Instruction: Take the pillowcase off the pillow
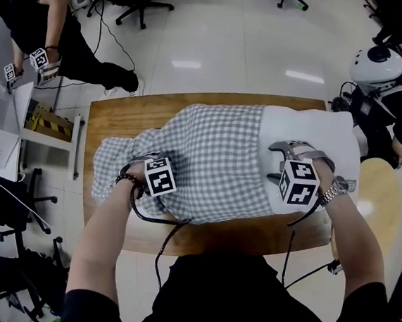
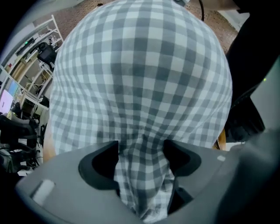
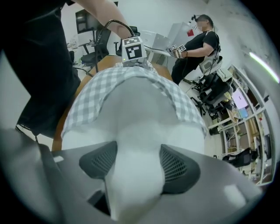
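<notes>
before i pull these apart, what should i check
1. left tongs pinching the pillowcase: ok, checked fabric is bunched between them.
2. right tongs pinching the bare pillow: ok.
3. pillow's right end out of the case: ok.
4. pillow resting on the table: ok.
5. left cable clear of the fabric: cannot tell.

I find passing room only at the wooden table's (image 1: pixel 117 117) bare left end; the pillow (image 1: pixel 310 128) covers the rest, with a helmeted person (image 1: pixel 381 86) crowding the far right corner.
</notes>
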{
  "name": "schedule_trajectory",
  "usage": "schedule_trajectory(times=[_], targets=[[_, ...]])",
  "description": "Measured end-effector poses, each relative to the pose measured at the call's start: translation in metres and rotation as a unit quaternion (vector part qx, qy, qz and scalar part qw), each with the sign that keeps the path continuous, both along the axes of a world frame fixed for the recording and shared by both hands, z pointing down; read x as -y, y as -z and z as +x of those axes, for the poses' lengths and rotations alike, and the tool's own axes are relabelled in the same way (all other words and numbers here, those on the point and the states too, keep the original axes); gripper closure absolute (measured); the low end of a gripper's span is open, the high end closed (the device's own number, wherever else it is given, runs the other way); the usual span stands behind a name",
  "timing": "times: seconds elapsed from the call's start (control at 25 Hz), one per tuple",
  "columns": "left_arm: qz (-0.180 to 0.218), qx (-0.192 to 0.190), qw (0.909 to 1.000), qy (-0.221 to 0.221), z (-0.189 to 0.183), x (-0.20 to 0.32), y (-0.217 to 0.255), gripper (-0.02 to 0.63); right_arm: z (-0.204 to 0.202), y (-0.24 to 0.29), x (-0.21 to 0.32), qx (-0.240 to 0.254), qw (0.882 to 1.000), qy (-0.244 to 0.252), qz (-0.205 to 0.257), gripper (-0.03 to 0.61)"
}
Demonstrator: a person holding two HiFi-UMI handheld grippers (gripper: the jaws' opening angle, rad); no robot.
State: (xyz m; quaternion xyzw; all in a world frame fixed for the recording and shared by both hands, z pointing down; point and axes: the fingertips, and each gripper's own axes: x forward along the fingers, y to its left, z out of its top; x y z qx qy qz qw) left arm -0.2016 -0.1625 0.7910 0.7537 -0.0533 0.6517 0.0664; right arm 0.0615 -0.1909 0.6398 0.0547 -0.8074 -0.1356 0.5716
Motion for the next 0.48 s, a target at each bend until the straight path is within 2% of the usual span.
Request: schedule_trajectory(times=[0.28, 0.4, 0.48], targets=[[-0.014, 0.003, 0.9999, 0.007, -0.002, 0.008, -0.020, 0.279, -0.004, -0.018, 0.008, -0.001, 1.000, 0.000, -0.002, 0.272], [-0.014, 0.009, 0.9998, 0.006, -0.002, 0.010, -0.021, 0.281, -0.003, -0.023, 0.009, -0.010, 1.000, 0.000, 0.002, 0.323], [-0.014, 0.013, 0.9998, 0.006, -0.001, 0.010, -0.021, 0.290, -0.003, -0.026, 0.011, -0.018, 1.000, 0.001, 0.011, 0.380]])
